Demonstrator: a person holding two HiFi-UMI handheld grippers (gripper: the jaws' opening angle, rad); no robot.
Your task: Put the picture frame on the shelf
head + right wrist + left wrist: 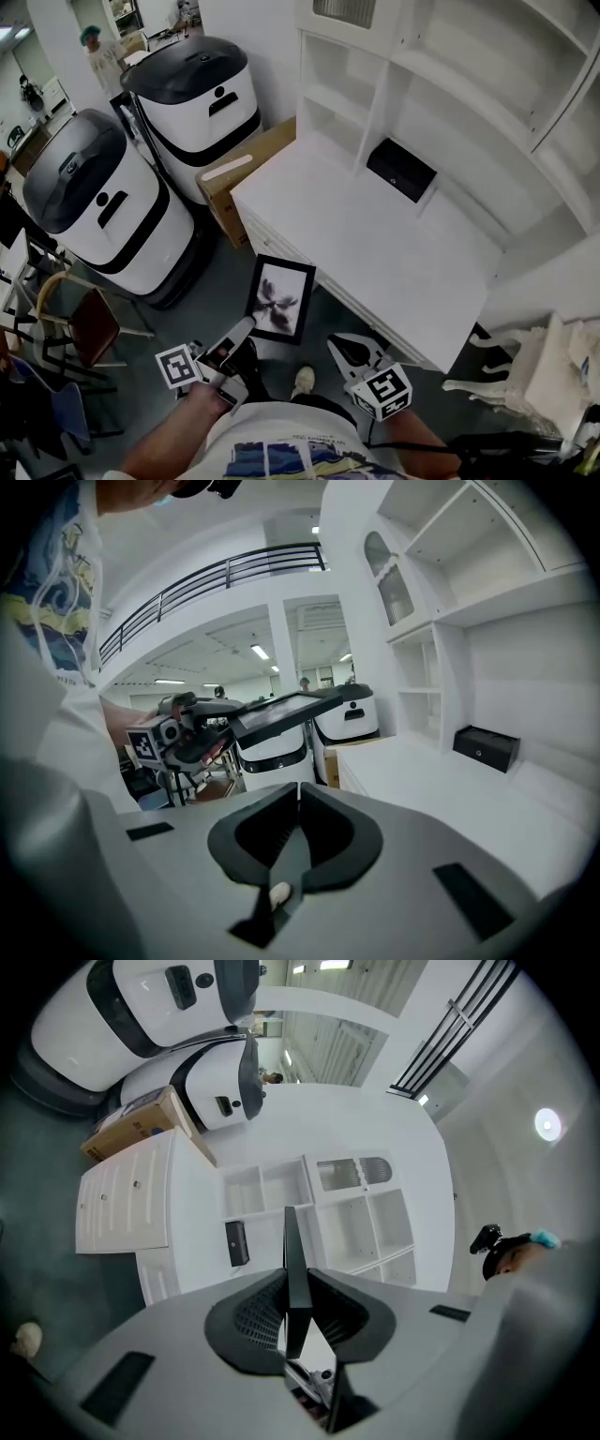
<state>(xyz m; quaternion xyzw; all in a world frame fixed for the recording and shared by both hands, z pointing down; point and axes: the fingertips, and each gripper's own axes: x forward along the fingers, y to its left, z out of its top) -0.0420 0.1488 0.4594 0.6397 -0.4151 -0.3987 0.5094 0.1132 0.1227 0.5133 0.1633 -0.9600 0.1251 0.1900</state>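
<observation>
while near desk edge point(394, 314), frame point(280, 300) in claw point(246, 326)

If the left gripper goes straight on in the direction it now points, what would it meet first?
Probably the white shelf unit, in its lower compartments. The picture frame clamped in the left gripper leads, so it would touch first. The black box sits off that line. Depth is unclear.

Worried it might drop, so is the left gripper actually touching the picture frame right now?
Touching. The left gripper view shows the left gripper with its jaws closed on the edge of the picture frame, with no gap on either side.
</observation>
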